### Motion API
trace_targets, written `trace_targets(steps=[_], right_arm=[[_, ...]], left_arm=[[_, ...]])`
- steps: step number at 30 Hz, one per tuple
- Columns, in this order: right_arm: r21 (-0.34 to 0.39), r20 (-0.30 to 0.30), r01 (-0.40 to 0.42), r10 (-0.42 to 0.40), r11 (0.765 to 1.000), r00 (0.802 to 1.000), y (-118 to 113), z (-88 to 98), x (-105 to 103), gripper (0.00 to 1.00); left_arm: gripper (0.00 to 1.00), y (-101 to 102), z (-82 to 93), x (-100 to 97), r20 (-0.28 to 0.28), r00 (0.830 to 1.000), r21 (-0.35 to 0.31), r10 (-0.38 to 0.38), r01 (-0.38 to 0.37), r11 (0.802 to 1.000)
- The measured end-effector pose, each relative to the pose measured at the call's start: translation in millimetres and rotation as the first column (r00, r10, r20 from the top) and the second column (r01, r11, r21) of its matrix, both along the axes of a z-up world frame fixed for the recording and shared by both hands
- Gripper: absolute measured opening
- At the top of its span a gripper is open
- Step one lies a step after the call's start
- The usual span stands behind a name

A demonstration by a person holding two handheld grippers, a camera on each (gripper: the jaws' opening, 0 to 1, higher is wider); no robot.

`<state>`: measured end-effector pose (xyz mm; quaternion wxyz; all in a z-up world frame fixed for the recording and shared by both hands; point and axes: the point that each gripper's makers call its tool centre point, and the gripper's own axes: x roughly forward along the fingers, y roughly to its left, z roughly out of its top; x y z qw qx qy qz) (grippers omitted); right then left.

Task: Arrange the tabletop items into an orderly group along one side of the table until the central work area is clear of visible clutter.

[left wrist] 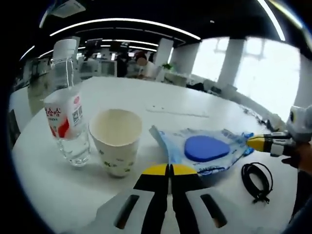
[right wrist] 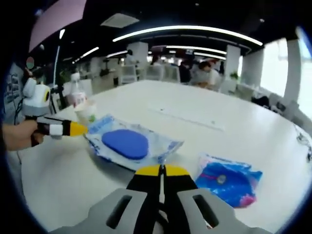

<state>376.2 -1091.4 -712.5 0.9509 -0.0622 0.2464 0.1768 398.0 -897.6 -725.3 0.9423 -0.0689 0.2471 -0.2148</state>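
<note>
Our left tongs (left wrist: pixel 169 169) are pressed together near the paper cup (left wrist: pixel 116 140). Our right tongs (right wrist: pixel 161 170) are pressed together too, empty, by the blue packet (right wrist: pixel 131 144) on the bench (right wrist: pixel 234 122).

Open-plan office, white meeting table (right wrist: pixel 204 117), curved ceiling light strips (left wrist: pixel 122 23), pillars (left wrist: pixel 231 61), seated people (right wrist: pixel 207 73)

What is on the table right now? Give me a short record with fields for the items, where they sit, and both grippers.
table: white, round
bottle: clear water bottle, upright, white cap
cup: paper cup, upright, beside the bottle
blue pad packet: clear packet with a blue pad, lying flat
cable: black coil, beside the packet
blue pouch: lying flat near the table edge
left gripper: jaws shut, nothing held
right gripper: jaws shut, at the packet's edge
</note>
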Motion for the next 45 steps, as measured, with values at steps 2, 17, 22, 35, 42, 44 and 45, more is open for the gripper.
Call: trace_targets(steps=[2, 17, 22, 35, 42, 44, 45], right_arm=[[0.012, -0.011, 0.007, -0.007, 1.000, 1.000, 1, -4.3, 1, 0.00], [-0.004, -0.074, 0.022, -0.023, 1.000, 0.997, -2, -35.6, 4, 0.00], [0.002, -0.082, 0.035, -0.035, 0.999, 0.996, -4, -37.3, 4, 0.00], [0.083, -0.087, 0.139, -0.131, 0.987, 0.987, -12, -30.8, 4, 0.09], [0.095, -0.082, 0.171, -0.163, 0.981, 0.983, -24, -17.4, -7, 0.22], [0.099, -0.075, 0.177, -0.170, 0.979, 0.983, -27, -11.6, -11, 0.25], [0.104, -0.074, 0.179, -0.172, 0.978, 0.982, -29, -9.2, -13, 0.26]], left_arm=[[0.00, 1, -3.4, 3.4, 0.000, 1.000, 0.015, 0.004, -0.004, 1.000], [0.00, 6, -22.1, 1.5, -0.036, 0.998, 0.059, 0.050, -0.048, 0.997], [0.00, 6, -22.7, -0.8, -0.041, 0.997, 0.067, 0.058, -0.055, 0.996], [0.08, 12, -23.0, 0.2, -0.012, 0.996, 0.110, 0.084, -0.082, 0.991], [0.18, 18, -13.6, -7.0, 0.015, 0.999, 0.108, 0.044, -0.046, 0.993], [0.21, 18, -9.0, -10.9, 0.029, 0.999, 0.110, 0.031, -0.034, 0.993], [0.21, 19, -6.6, -12.2, 0.042, 0.999, 0.119, 0.020, -0.025, 0.993]])
